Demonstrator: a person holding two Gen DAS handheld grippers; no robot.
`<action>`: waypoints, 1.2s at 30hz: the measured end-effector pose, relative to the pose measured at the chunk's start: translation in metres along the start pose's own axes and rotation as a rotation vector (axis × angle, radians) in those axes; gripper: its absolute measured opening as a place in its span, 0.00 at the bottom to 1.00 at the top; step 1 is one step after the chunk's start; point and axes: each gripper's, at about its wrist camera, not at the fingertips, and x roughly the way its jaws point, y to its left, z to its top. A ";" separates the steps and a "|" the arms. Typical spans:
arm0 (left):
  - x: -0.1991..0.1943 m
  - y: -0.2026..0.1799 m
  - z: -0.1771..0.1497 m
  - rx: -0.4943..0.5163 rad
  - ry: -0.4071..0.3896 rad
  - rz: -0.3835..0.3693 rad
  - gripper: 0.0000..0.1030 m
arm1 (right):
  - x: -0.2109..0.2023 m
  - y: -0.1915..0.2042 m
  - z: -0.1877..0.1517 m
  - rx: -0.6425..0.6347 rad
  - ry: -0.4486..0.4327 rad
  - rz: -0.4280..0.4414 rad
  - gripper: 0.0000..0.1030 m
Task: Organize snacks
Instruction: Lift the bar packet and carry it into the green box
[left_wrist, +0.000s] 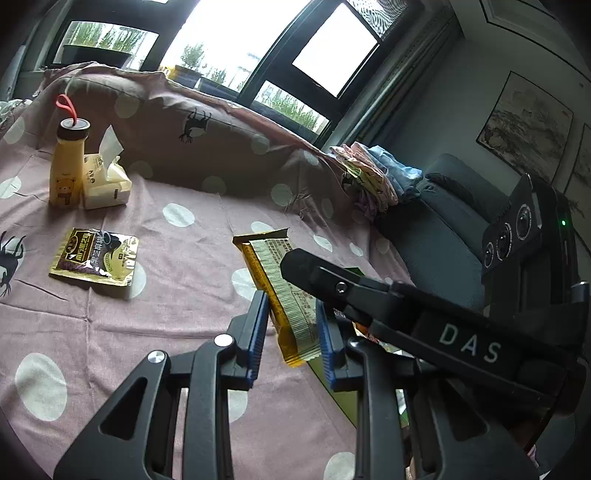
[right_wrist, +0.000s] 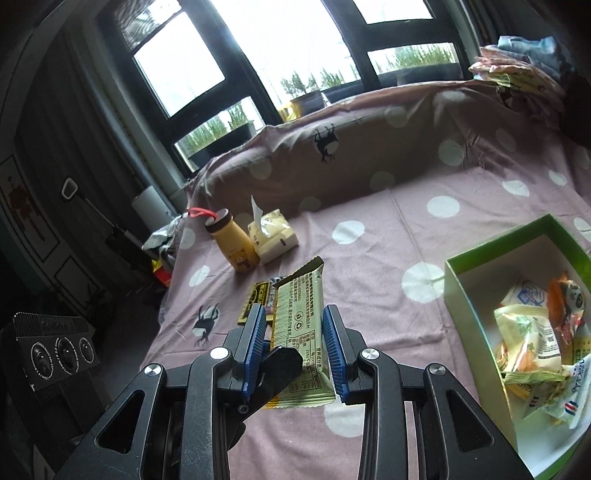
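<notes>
Both grippers share one yellow snack bar (right_wrist: 301, 332), lifted clear of the dotted bedspread (left_wrist: 110, 332): the left gripper (left_wrist: 291, 328) pinches its end (fully clenched), the right gripper (right_wrist: 295, 343) clasps its sides, probably to steady it toward the green box (right_wrist: 476, 295) at the bedspread's right edge.

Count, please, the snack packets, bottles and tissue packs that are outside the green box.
Snack packets: 2, the bar packet and the gold-black sachet
Bottles: 1, the yellow bottle
Tissue packs: 1, the tissue pack
Total: 4
</notes>
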 end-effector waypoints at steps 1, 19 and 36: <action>0.004 -0.005 0.001 0.010 0.005 -0.005 0.23 | -0.003 -0.004 0.002 0.007 -0.008 -0.003 0.34; 0.106 -0.082 0.005 0.178 0.201 -0.165 0.23 | -0.052 -0.114 0.018 0.232 -0.122 -0.146 0.34; 0.170 -0.096 -0.011 0.198 0.379 -0.188 0.23 | -0.047 -0.181 0.009 0.399 -0.071 -0.216 0.34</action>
